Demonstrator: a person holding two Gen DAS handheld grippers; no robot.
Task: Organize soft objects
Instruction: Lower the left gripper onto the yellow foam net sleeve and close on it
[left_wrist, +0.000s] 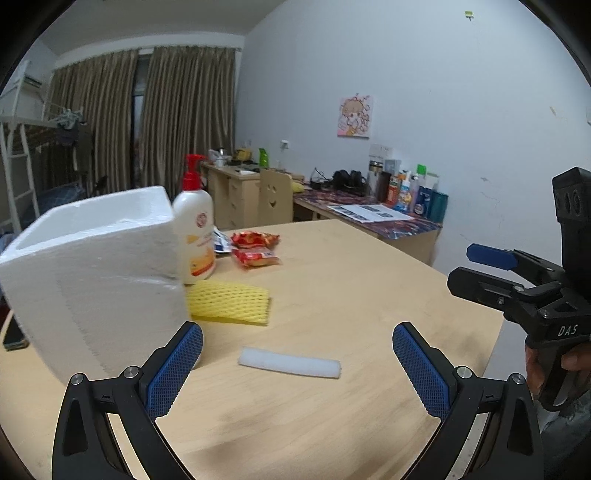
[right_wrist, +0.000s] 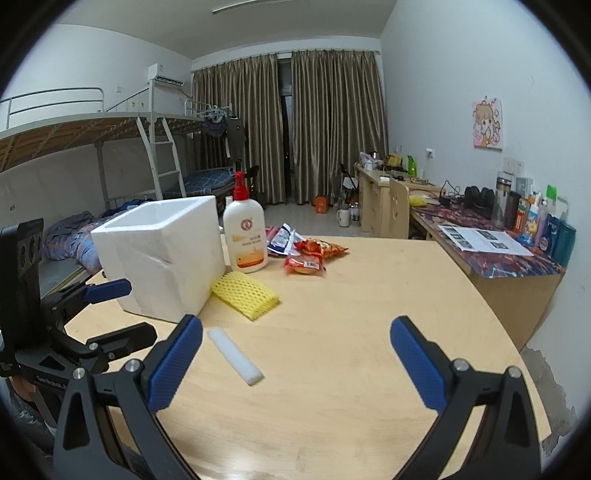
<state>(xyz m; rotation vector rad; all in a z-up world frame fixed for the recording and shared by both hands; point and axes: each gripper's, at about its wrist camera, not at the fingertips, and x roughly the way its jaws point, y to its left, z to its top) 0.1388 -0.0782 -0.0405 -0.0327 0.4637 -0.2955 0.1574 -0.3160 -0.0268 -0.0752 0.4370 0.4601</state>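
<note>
- The left claw (left_wrist: 297, 369) hangs low over the near part of the wooden tabletop (left_wrist: 351, 288), its two blue-padded fingers spread wide with nothing between them.
- The right claw (right_wrist: 295, 369) is spread just as wide and also holds nothing; it hovers above a bare stretch of the tabletop (right_wrist: 369, 295).
- In the left wrist view the right claw (left_wrist: 480, 271) shows at the far right edge with a hand (left_wrist: 554, 365) on its grip; in the right wrist view the left claw (right_wrist: 118, 312) shows at the left edge.
- A white foam strip (left_wrist: 289, 362) lies flat on the tabletop between and just beyond the left claw's fingers, touching neither; in the right wrist view the white foam strip (right_wrist: 235, 356) lies just right of the left finger.
- A yellow foam net sleeve (left_wrist: 229, 302) lies farther back, touching the base of the white foam box (left_wrist: 99, 266).
- The white foam box (right_wrist: 162, 258) stands upright and open-topped at the left; its inside cannot be seen.
- A white lotion bottle (right_wrist: 245, 236) with a red pump stands just beyond the box's right corner.
- Red snack packets (right_wrist: 314, 256) lie to the right of the bottle, farther back on the tabletop.
</note>
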